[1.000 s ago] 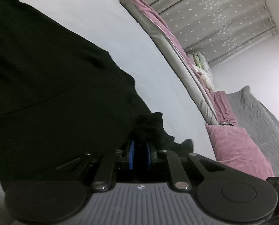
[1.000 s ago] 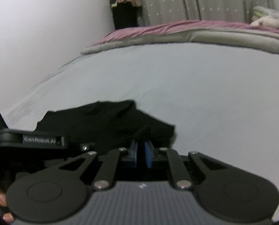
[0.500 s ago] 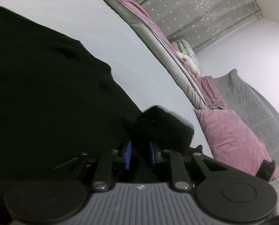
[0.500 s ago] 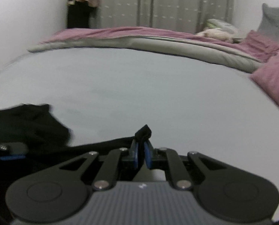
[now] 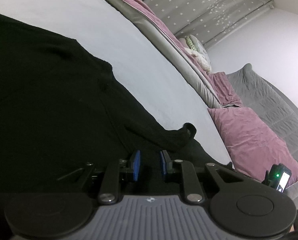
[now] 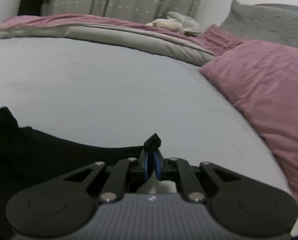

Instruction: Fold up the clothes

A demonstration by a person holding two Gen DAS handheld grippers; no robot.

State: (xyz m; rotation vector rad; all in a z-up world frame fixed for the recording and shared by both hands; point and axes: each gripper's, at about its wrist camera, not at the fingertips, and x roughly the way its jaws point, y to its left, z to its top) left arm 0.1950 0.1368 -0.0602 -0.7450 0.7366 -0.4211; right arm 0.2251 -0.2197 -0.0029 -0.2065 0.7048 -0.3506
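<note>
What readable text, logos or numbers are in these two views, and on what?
No legible words or numbers in either view.
Left claw housing: small pale emblem, too small to read.
Right claw housing: the same small pale emblem, too small to read.
Small device with a lit screen and green light at the edge of the left view: screen content too small to read.
Black garment: no print or label visible.
</note>
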